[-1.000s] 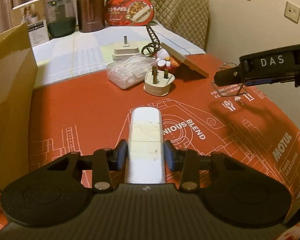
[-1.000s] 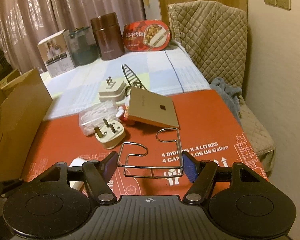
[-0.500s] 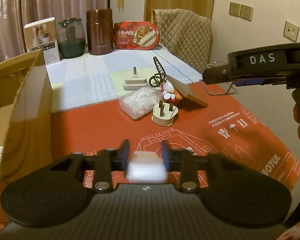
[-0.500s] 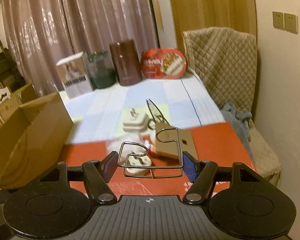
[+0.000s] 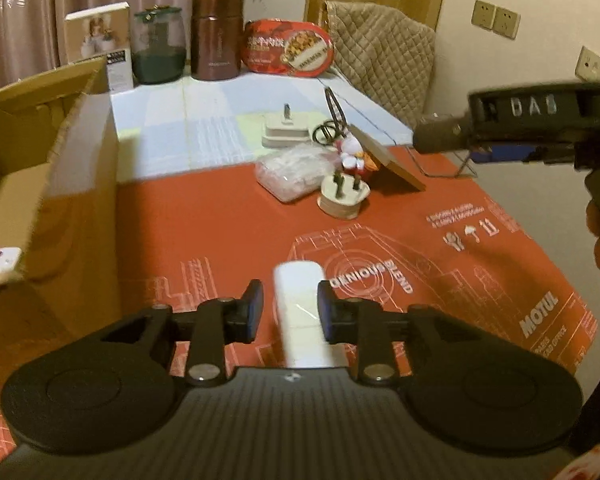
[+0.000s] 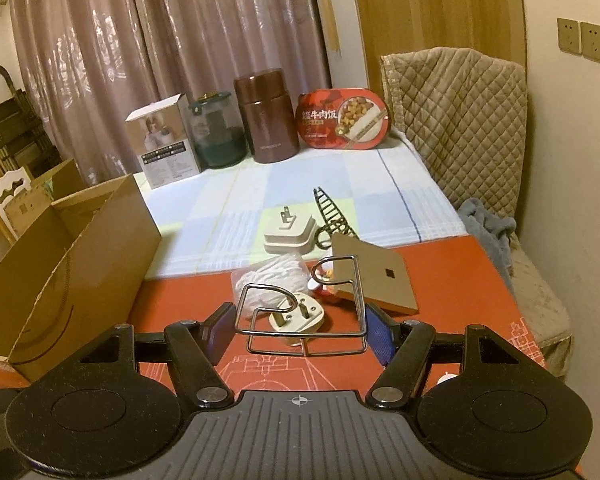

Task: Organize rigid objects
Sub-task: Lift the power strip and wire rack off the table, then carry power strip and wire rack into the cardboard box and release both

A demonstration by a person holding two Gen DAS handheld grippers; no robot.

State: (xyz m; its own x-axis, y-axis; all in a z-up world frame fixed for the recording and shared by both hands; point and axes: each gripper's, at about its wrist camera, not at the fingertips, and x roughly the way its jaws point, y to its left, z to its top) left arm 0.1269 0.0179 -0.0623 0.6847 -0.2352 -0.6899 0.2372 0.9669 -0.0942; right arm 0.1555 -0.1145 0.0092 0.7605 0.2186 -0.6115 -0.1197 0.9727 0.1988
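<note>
The left gripper (image 5: 290, 306) has its jaws at their narrowest around a white oblong remote-like bar (image 5: 302, 312), which is blurred and juts toward 12 o'clock over the red printed mat (image 5: 480, 272); the right pad touches it, the left shows a sliver of gap. The right gripper (image 6: 300, 330) holds a bent wire rack (image 6: 300, 312) between half-spread jaws. An open cardboard box (image 5: 68, 184) stands at 9 o'clock. A white three-pin plug (image 5: 343, 198) lies at 1 o'clock.
</note>
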